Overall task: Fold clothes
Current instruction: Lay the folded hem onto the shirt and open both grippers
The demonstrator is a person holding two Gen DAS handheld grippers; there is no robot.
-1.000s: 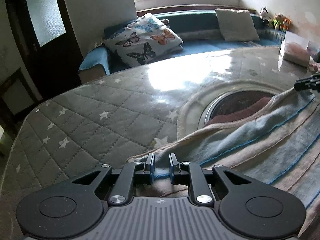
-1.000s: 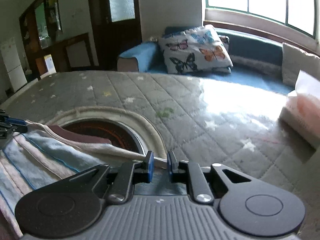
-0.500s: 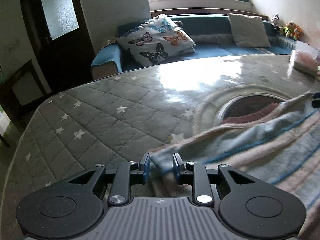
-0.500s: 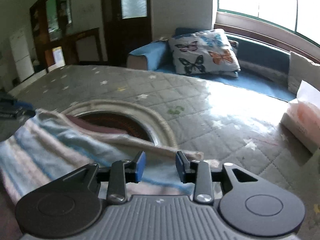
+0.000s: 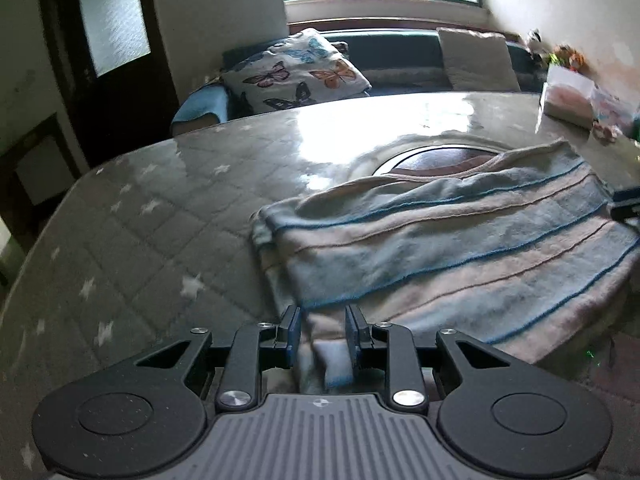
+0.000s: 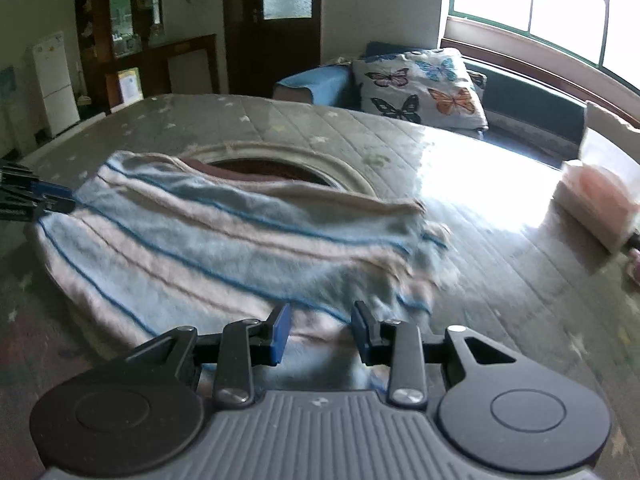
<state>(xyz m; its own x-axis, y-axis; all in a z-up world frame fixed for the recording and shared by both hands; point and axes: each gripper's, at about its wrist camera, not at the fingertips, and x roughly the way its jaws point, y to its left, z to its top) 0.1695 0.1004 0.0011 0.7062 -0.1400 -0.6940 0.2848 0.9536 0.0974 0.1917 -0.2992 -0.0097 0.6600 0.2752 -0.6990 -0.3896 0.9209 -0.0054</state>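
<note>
A: Where was the striped garment (image 5: 440, 240)?

B: It lay folded over on the quilted, star-patterned bench (image 5: 152, 216), its far edge draped across part of the round opening (image 6: 280, 168) in the bench top. Pale blue and beige bands, thin dark blue lines.

A: And the left hand-held gripper (image 5: 322, 334)?

B: Released. Its blue pads (image 5: 294, 330) stood apart with the near edge of the cloth lying loosely between them, neither pad pressing on it.

A: The right hand-held gripper (image 6: 320, 332)?

B: The same: jaws parted, cloth beneath and between them, not pinched. The garment's right corner looked rumpled and blurred just beyond it.

A: Anything else around?

B: A butterfly cushion (image 6: 424, 88) on the sofa behind the bench, and a pale box (image 6: 600, 204) at the bench's right side, well apart from the garment.
</note>
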